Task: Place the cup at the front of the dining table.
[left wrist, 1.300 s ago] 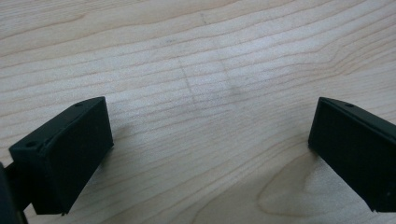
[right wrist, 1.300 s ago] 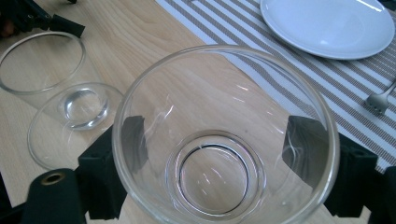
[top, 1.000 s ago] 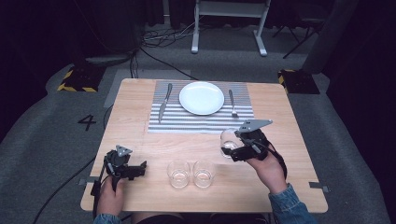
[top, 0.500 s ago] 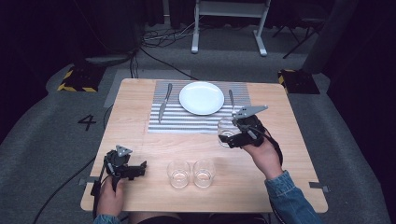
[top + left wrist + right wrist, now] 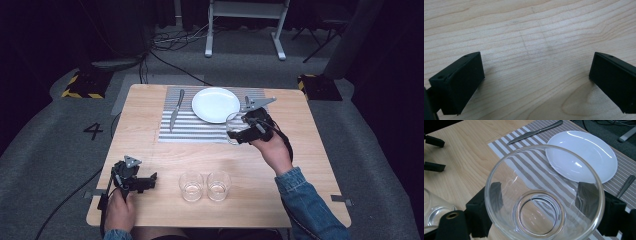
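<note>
My left gripper (image 5: 148, 179) rests low on the worktop (image 5: 150, 150) near the front left corner, and its jaws stand wide apart with nothing between them; in the left gripper view there is bare wood grain between the two black pads (image 5: 461, 80).

A little to the right, near the front edge, two empty glasses (image 5: 205, 186) stand upright side by side, almost touching each other. Behind them lies the striped placemat (image 5: 195, 131) with a knife (image 5: 176, 107) on its left part and the white plate (image 5: 216, 104) in the middle.

Further right, my right gripper (image 5: 242, 134) holds the third glass (image 5: 236, 128) over the front right corner of the placemat, just beside the plate. The jaws are closed on the wall of the glass, one pad (image 5: 495, 192) on each side, somewhat below the rim. I cannot tell if the base already touches the mat.

I judge this glass as light but stiff and fragile, and its smooth wall is slippery against the pads. It does not give under pressure, so too much force can crack it and too little lets it slide. The best hold, I think, is across the middle of the wall, with the glass kept upright. A fork (image 5: 626, 185) lies near on the right, so I must set down with care.
</note>
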